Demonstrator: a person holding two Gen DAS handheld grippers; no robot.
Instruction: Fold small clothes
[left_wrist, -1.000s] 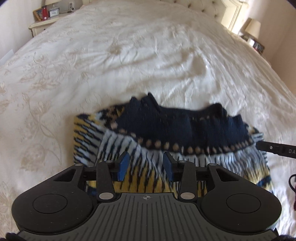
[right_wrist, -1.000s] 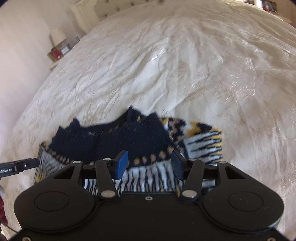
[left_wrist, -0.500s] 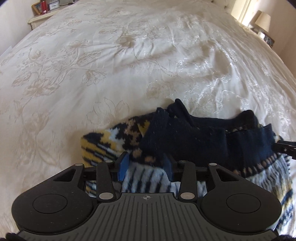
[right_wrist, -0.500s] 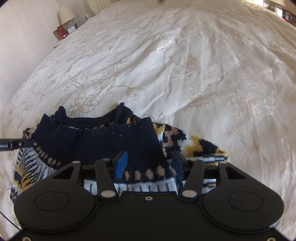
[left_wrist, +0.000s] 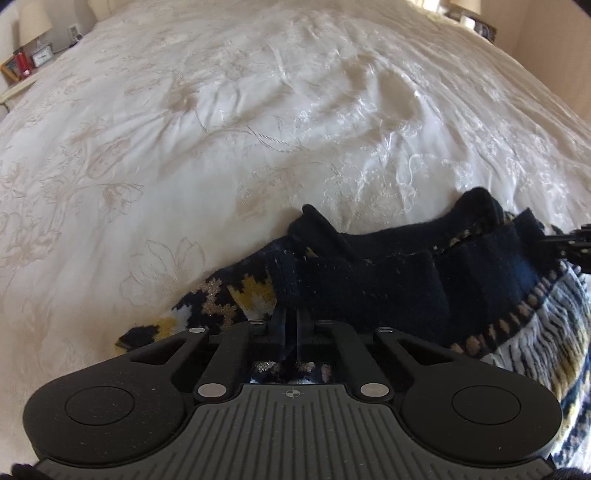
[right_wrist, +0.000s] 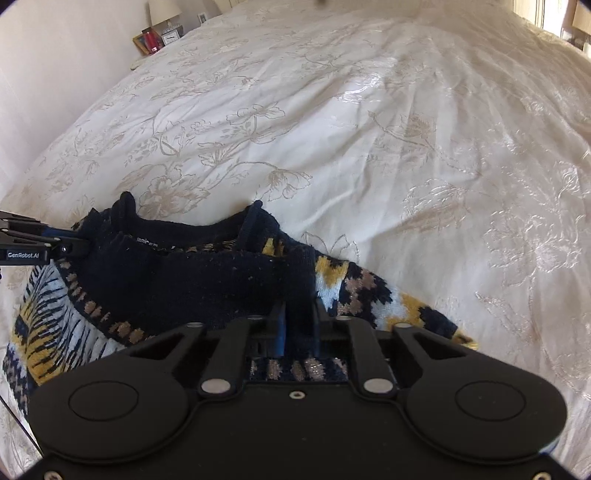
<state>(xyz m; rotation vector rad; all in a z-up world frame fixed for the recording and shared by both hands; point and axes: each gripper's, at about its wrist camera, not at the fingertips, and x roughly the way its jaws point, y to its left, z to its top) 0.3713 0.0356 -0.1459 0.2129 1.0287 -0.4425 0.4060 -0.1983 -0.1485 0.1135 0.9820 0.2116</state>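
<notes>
A small knitted sweater (left_wrist: 369, 284), navy at the top with yellow, white and tan pattern below, lies bunched on the cream bedspread (left_wrist: 258, 129). My left gripper (left_wrist: 290, 325) is shut on the sweater's navy edge near its left shoulder. My right gripper (right_wrist: 297, 325) is shut on the navy edge near the right shoulder of the sweater (right_wrist: 184, 280). The neckline with its label faces up in the right wrist view. Each gripper's fingertips also show at the other view's edge, the right one in the left wrist view (left_wrist: 569, 240), the left one in the right wrist view (right_wrist: 55, 243).
The embroidered bedspread (right_wrist: 369, 129) stretches far ahead of both grippers. A bedside table with a lamp, red object and clock (right_wrist: 159, 33) stands at the far left by the wall; it shows in the left wrist view too (left_wrist: 26, 62).
Both grippers moved forward over the sweater to its navy top part and closed from open onto the fabric. The sweater's top has bunched up.
</notes>
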